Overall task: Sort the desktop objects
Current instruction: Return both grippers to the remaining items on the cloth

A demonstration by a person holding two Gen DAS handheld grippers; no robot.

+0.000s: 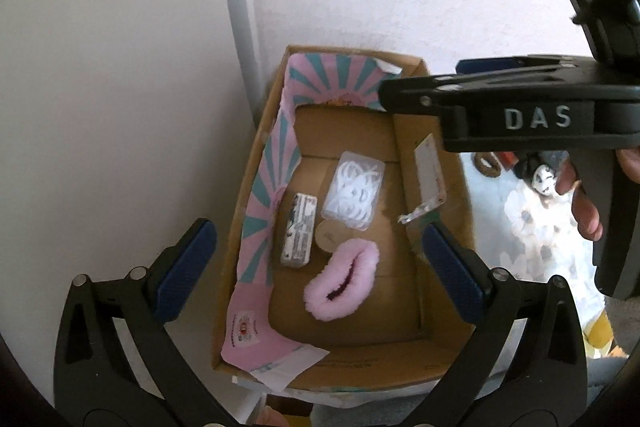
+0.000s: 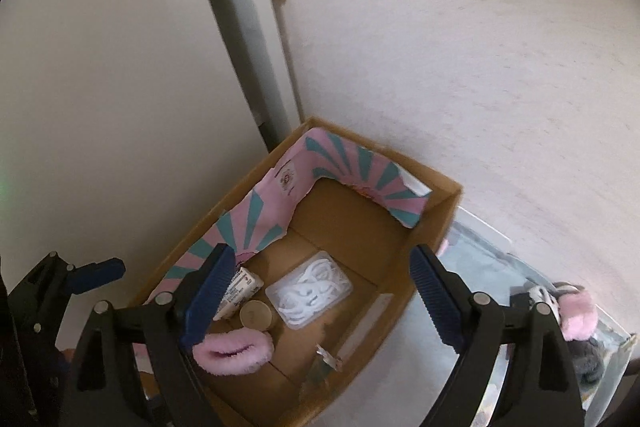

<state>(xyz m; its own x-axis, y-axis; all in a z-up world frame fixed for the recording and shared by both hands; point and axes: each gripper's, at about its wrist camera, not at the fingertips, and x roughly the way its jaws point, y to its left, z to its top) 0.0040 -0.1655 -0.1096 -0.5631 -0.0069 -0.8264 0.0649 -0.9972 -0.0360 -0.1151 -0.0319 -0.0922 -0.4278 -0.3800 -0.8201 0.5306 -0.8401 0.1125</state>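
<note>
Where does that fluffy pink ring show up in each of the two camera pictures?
Left wrist view: the fluffy pink ring lies on the cardboard box floor, lower middle, between the open fingers.
Right wrist view: it sits lower left, partly behind the left blue finger pad.
Shared landmark: the clear packet of white cord, just beyond the ring in both.

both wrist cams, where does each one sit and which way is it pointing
Left wrist: on the left gripper, above the cardboard box, looking down; the right gripper and a hand cross its upper right.
Right wrist: on the right gripper, looking down from the box's right; the left gripper shows lower left.
Shared: box, pink fluffy band, white cable pack.
</note>
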